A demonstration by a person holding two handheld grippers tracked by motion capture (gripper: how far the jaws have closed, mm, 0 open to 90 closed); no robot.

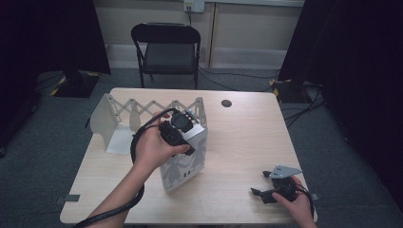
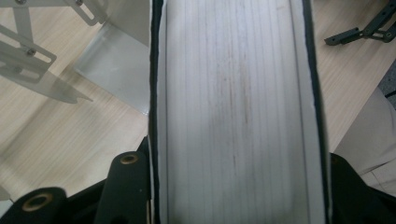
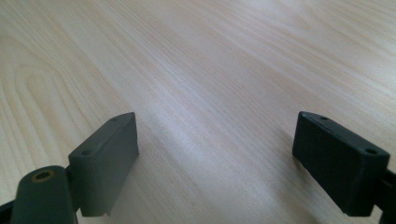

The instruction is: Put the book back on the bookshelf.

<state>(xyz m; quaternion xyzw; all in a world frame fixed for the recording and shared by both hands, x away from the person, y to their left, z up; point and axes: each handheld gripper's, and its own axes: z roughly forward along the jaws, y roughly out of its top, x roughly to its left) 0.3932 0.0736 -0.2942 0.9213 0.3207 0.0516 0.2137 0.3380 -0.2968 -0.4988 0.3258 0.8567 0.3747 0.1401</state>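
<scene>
A thick book with a white patterned cover (image 1: 186,167) stands upright near the middle of the wooden table (image 1: 237,142). My left gripper (image 1: 188,141) comes down on its top and is shut on it. In the left gripper view the book's page edges (image 2: 233,93) run between the two black jaws of that gripper (image 2: 236,196), which press on both covers. An expanding white book rack (image 1: 142,111) stretches behind and to the left of the book. My right gripper (image 1: 260,184) rests low at the table's front right, open, and in its own view the right gripper (image 3: 224,158) has bare wood between its fingers.
A black folding chair (image 1: 166,47) stands beyond the far edge of the table. A small dark round cap (image 1: 226,103) sits in the tabletop at the back. The rack's white end plate (image 1: 102,118) stands at the left. Dark curtains flank both sides.
</scene>
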